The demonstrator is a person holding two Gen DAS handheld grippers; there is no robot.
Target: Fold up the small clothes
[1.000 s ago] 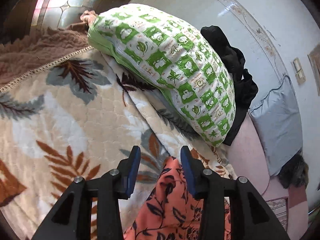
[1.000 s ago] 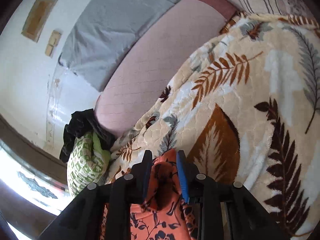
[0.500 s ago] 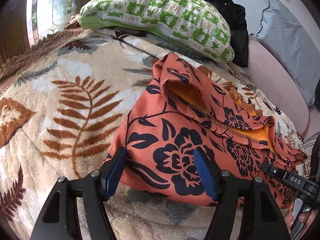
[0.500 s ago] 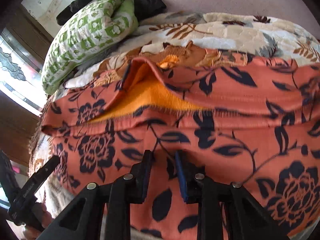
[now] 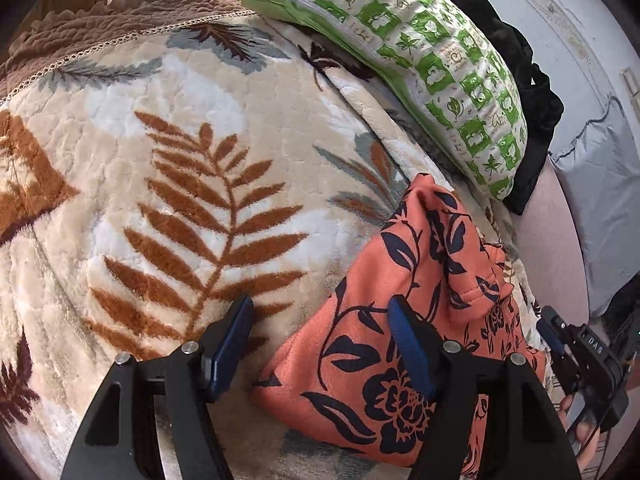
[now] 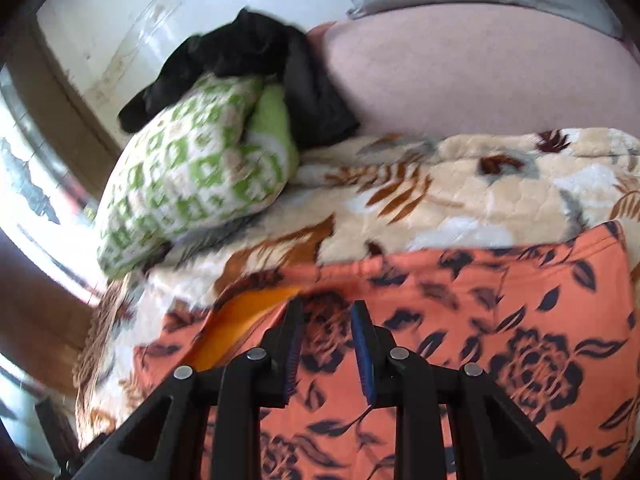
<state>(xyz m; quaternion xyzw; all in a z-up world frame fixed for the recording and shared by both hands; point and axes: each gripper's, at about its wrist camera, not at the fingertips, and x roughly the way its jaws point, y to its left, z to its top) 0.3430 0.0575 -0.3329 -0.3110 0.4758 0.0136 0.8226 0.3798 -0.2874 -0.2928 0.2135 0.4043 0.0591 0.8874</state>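
We see the left claw [image 5: 320, 344] wide apart after just opening, released, its right pad over the orange floral garment [image 5: 360, 368] lying on the leaf-print blanket [image 5: 180, 160] near its pillow-side edge. Our right claw [image 6: 326, 344] stands narrowly parted over that cloth; whether it grips, we cannot tell.

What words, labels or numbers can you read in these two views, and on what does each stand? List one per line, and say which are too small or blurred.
"DAS" – white letters on the black body of the right gripper, at the right edge of the left wrist view.
Tiny writing in the squares of the green and white pillow – too small to read.
The orange flowered garment and the leaf-patterned blanket bear no text.
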